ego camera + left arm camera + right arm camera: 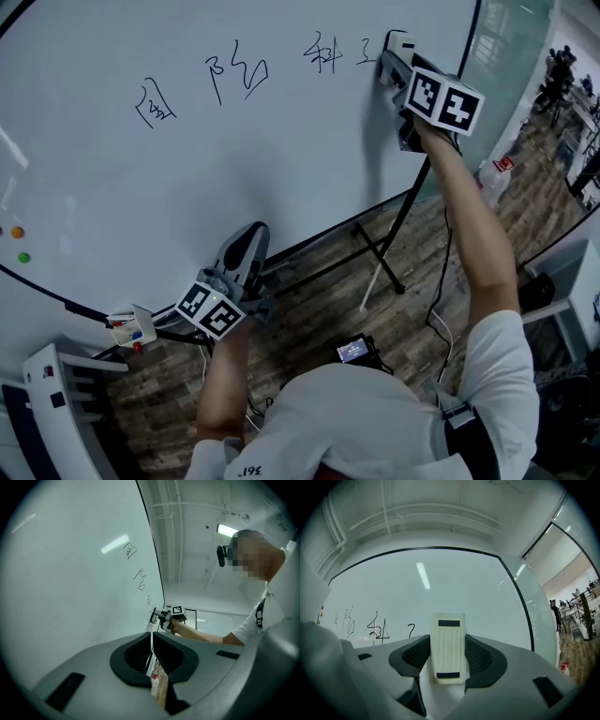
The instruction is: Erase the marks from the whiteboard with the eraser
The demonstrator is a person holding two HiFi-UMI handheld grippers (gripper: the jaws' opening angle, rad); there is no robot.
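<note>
A large whiteboard (234,178) on a black stand (389,239) is seen from above, over a wooden floor (319,309). Black handwritten marks (155,105) are strung along the board's top edge, running from the left toward the upper right corner. A cream-coloured eraser (398,43) is clamped in the right gripper (396,62) and held up at the board near its upper right corner, just to the right of the last mark (366,52). It appears to be laid flat against the surface.

In the right gripper view, the eraser (448,639) is seen gripped upright between the two dark pads of the right gripper (448,654), its ribbed back turned to the camera, with the marks (378,631) off to its left.

The left gripper (246,247) is held low, by the board's bottom edge and well apart from the eraser. In the left gripper view, the jaws of the left gripper (152,656) are seen drawn together with only a thin slit between them and nothing caught there.

An orange dot (17,231) and a green dot (23,257) are stuck near the board's left edge.
</note>
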